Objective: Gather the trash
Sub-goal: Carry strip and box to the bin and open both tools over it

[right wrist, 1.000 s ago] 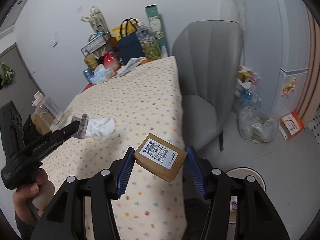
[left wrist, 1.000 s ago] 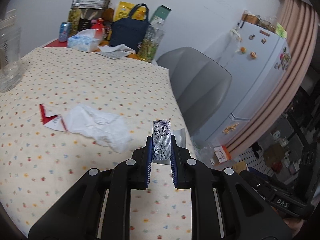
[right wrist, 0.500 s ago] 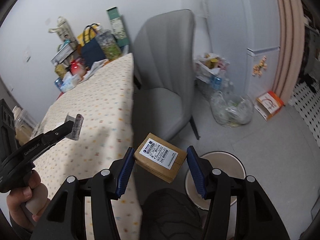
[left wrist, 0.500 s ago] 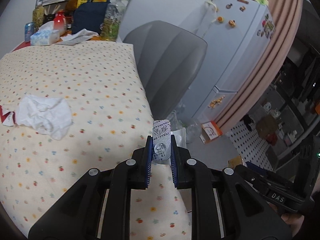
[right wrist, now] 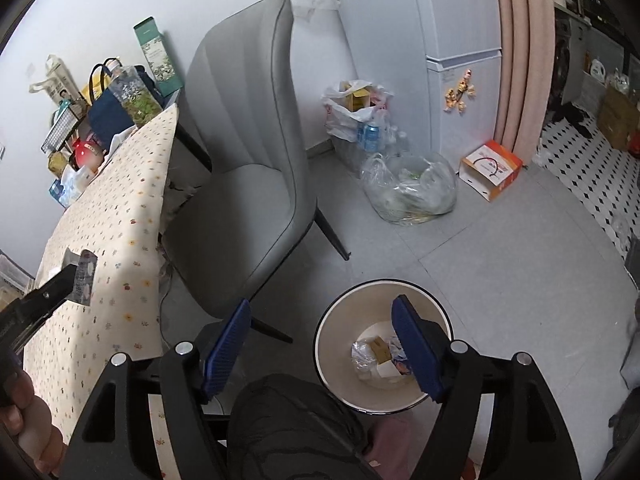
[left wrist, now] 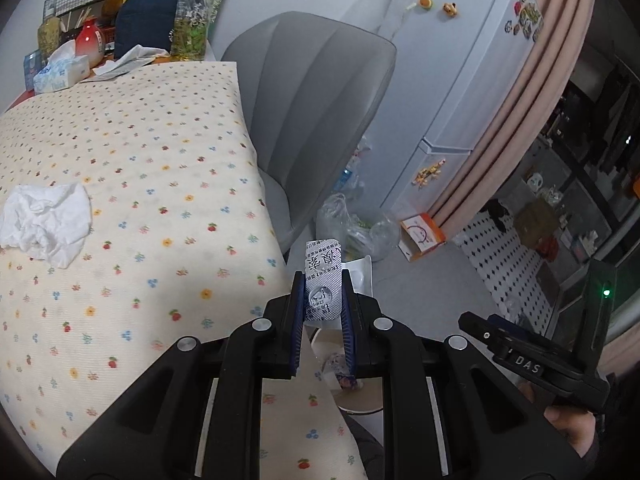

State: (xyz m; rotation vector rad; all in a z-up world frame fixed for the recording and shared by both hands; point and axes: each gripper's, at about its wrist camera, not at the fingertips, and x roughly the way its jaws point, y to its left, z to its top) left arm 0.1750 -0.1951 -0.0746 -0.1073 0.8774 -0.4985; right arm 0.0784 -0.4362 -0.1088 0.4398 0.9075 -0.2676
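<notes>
My left gripper (left wrist: pixel 322 300) is shut on a silver pill blister pack (left wrist: pixel 323 276) and holds it over the table's right edge; the pack also shows in the right wrist view (right wrist: pixel 85 280). My right gripper (right wrist: pixel 322 344) is open and empty above a round cream trash bin (right wrist: pixel 332 320) on the floor. A small brown cardboard box (right wrist: pixel 380 348) lies in the bin among wrappers. A crumpled white tissue (left wrist: pixel 44 216) lies on the flowered tablecloth (left wrist: pixel 140 168) at the left.
A grey chair (right wrist: pixel 248 160) stands beside the table. Plastic bags of rubbish (right wrist: pixel 408 188) and an orange box (right wrist: pixel 490 168) sit on the floor by a white fridge (left wrist: pixel 460 72). Bottles, a navy bag (left wrist: pixel 148 20) and a tissue box (left wrist: pixel 60 72) crowd the table's far end.
My right gripper has opened and the cardboard box has dropped into the bin. My left gripper has swung right with the blister pack, towards the table edge.
</notes>
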